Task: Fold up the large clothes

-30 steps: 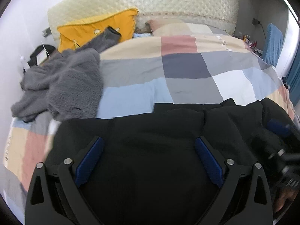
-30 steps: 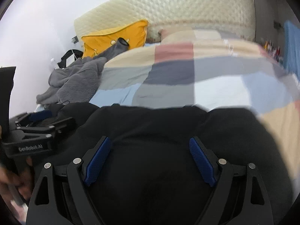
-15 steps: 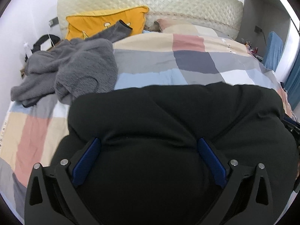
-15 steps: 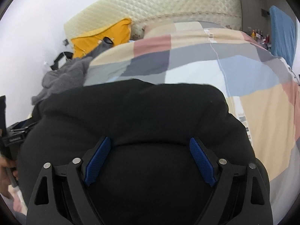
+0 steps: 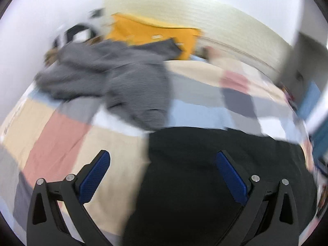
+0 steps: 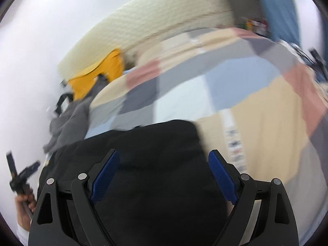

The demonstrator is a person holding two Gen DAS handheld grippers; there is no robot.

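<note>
1. Lying on the bed (image 5: 114,143), atop a patchwork quilt (image 6: 256,110) of pink, beige, blue and grey squares: the black garment (image 5: 205,174), bunched into a dark mass on the near part of the bed.
2. Hovering above the garment's left edge with blue-padded fingers (image 5: 94,176) spread wide apart, gripping nothing: the left tool (image 5: 162,176); left finger showing over beige quilt, right finger over black cloth.
3. Hanging over the same black garment (image 6: 153,174) with its jaws likewise spread wide and nothing clamped between them: the right tool (image 6: 164,174); whether either tool is touching the cloth cannot be told.
4. Sprawling in a heap further up the bed, on the left side, just beyond the black garment: a grey fleece garment (image 5: 123,82).
5. Leaning against the cream quilted headboard (image 5: 205,12) behind the grey heap: a yellow cushion (image 5: 155,32).
6. Showing at the left edge of the right wrist view: the left hand (image 6: 24,203) gripping its tool's handle.
7. Blurring across both views, so finer folds and edges of the black cloth cannot be made out.
</note>
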